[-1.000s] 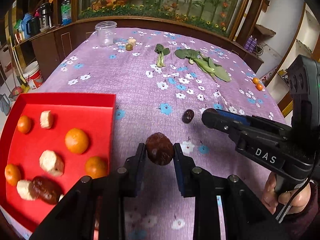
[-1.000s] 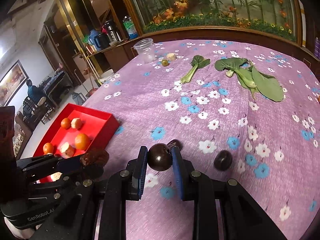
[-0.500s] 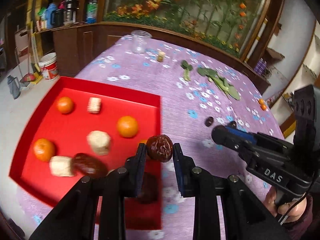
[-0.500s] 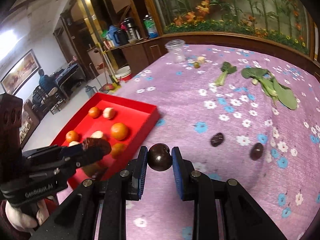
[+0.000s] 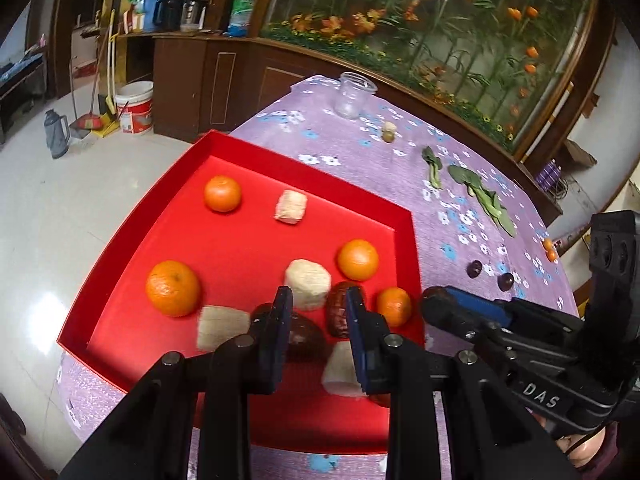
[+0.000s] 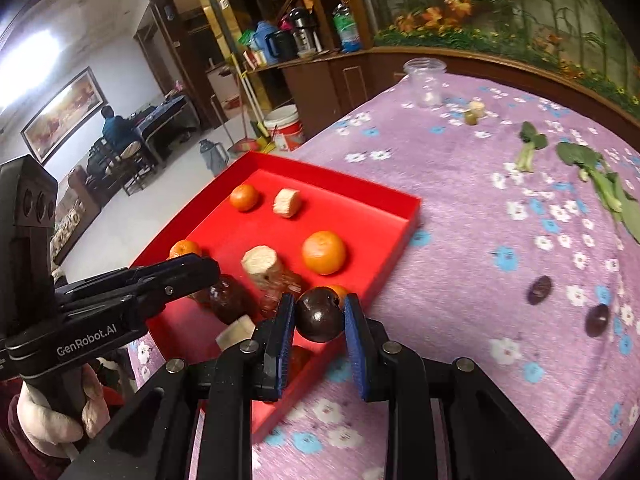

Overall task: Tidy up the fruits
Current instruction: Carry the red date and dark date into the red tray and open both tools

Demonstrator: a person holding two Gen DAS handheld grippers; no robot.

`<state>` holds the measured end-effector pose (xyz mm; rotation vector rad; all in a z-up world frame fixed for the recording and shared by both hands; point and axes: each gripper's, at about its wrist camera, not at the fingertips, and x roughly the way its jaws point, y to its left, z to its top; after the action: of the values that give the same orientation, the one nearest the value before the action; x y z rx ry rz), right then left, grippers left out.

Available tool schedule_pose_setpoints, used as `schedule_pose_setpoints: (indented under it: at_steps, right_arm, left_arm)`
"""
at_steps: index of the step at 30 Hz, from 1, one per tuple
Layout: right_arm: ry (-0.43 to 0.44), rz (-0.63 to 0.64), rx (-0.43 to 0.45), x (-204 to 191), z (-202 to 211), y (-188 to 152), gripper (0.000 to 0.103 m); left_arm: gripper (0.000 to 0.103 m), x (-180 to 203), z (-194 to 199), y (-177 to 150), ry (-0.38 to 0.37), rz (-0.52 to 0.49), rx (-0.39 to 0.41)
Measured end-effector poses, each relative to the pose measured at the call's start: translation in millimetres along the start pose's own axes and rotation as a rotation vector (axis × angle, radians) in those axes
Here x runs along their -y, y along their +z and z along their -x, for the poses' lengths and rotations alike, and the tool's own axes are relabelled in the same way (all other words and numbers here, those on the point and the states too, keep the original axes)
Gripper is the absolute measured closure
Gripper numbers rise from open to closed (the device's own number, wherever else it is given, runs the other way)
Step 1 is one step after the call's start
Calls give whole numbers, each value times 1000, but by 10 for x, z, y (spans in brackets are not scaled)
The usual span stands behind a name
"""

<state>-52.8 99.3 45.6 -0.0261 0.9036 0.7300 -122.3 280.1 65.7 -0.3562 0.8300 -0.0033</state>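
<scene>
Right tongs: closed on a dark round fruit, held above the near right rim of the red tray.

Left tongs: over the tray's near part, jaws narrowly apart. A blurred wrinkled date sits against the right pad; grip cannot be confirmed.

Tray contents: oranges and pale chunks.

Farther right on the purple-clothed surface: two dark fruits, then leafy greens. A clear jar stands at the far edge.
</scene>
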Motion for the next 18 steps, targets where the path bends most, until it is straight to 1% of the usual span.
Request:
schedule_pose_setpoints:
  at_steps: [2,3,4,6,9,12,14,16,18]
  right_arm:
    - [13,3,-20,-39,-101,29,76]
    - [11,9,-28,-65,-156,42,76]
    - [9,16,-37,-89,-214,52,76]
    - [12,20,-53,-105,-316,61,76]
    - [20,20,-45,-127,-355,83,75]
    - [-4,46,-39,-176,-385,99,73]
    - [-27,72,-30,-226,-372,93,68]
    - [-50,96,-15,-272,-349,96,54]
    - [-69,116,0,-306,-322,97,50]
  left_arm:
    - [73,-51,4,3,-4,12,3]
    - [66,-81,8,10,-10,19,6]
    - [56,-105,17,13,-13,24,11]
    - [50,-136,37,21,-8,29,24]
    - [48,-184,54,34,-2,31,33]
    - [44,-221,55,44,9,39,43]
    - [43,-235,53,55,19,41,49]
    - [41,-260,63,59,24,46,55]
    - [38,-285,73,68,37,47,63]
